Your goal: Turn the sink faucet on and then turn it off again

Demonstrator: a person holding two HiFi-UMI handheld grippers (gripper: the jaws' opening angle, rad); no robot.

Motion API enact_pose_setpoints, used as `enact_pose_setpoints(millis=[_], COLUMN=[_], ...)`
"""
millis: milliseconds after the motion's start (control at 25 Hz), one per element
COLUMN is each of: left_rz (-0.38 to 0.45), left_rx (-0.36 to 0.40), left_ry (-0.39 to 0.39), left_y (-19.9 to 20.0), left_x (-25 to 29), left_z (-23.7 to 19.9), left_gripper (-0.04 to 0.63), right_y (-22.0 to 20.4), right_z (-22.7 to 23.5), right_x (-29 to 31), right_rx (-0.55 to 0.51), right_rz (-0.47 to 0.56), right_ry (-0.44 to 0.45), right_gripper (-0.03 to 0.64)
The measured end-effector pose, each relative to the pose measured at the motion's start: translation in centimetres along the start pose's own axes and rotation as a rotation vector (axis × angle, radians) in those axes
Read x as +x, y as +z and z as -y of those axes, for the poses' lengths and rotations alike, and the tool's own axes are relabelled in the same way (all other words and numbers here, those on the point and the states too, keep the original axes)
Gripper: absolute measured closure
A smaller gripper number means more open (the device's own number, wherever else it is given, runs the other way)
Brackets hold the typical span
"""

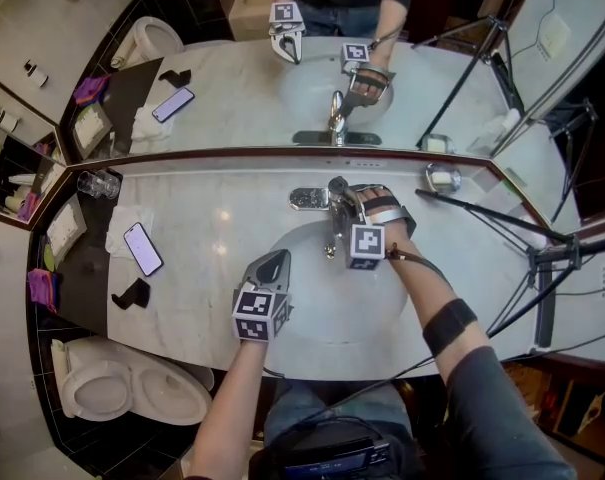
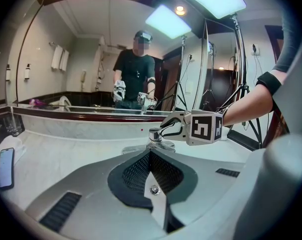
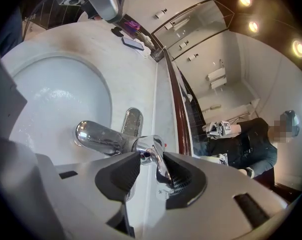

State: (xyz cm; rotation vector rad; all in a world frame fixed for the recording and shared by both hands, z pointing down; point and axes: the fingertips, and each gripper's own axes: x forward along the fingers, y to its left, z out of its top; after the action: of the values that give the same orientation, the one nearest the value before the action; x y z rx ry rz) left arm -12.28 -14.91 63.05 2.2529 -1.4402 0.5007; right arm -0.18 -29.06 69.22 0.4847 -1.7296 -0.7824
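The right gripper (image 3: 151, 156) holds its fingers (image 3: 181, 179) partly open astride the faucet's lever handle (image 3: 158, 168). The handle lies against one pad, with a gap to the other. The chrome faucet (image 1: 334, 220) stands just ahead of these fingers, behind the basin (image 1: 312, 308). Rigid, polished and probably slippery, the lever is best taken near its free end. The left gripper (image 1: 274, 265), fingers together and empty, hovers over the worktop (image 1: 192, 298).

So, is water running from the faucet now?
Off, apparently: no stream falls from the spout into the basin.
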Motion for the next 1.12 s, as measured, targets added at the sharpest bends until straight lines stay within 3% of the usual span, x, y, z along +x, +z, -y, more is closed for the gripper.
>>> enact_pose_setpoints(millis=[1120], left_rz=[-0.014], left_rx=[-0.020], left_ry=[-0.004], left_y=[-1.5], left_x=[0.1], left_z=[0.6], left_gripper=[0.595], right_y=[-0.8], right_z=[-2.9], right_x=[-0.4], right_rx=[0.010], right_rz=[-0.023], right_ry=[-0.107], right_gripper=[0.463])
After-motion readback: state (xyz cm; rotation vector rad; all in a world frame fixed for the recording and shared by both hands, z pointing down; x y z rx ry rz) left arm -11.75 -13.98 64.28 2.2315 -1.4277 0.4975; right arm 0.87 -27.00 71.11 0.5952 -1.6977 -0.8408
